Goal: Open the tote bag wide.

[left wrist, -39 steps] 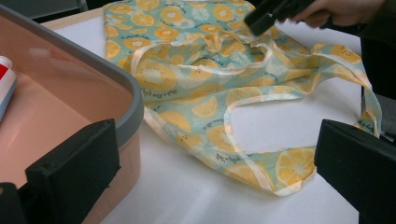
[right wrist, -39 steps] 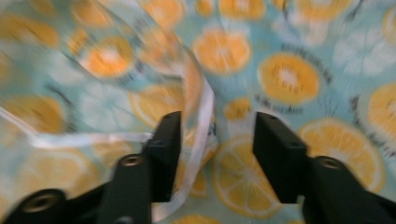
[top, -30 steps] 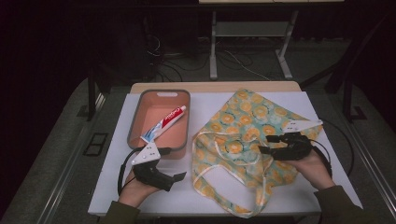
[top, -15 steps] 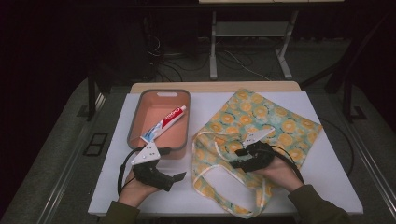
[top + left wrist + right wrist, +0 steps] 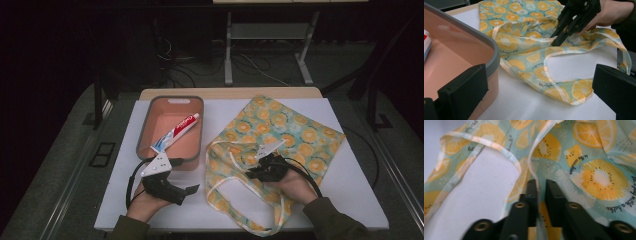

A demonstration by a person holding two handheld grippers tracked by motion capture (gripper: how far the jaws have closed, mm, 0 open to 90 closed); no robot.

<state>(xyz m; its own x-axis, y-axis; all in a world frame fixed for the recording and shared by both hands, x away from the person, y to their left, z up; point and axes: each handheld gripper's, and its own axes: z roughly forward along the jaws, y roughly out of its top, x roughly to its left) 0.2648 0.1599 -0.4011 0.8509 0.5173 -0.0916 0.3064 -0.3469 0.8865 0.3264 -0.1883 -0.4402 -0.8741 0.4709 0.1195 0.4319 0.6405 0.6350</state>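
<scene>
Right tongs pinch the fruit-print bag beside the tray.

My two grippers are black: left gripper carries a grey three-cornered plate, black cable looping at seven o'clock; right gripper shows brass-ringed screws. Dark olive sleeves.

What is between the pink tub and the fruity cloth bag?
Bare white table separates the pink plastic tub from the orange-print cloth bag, in the high view.
</scene>
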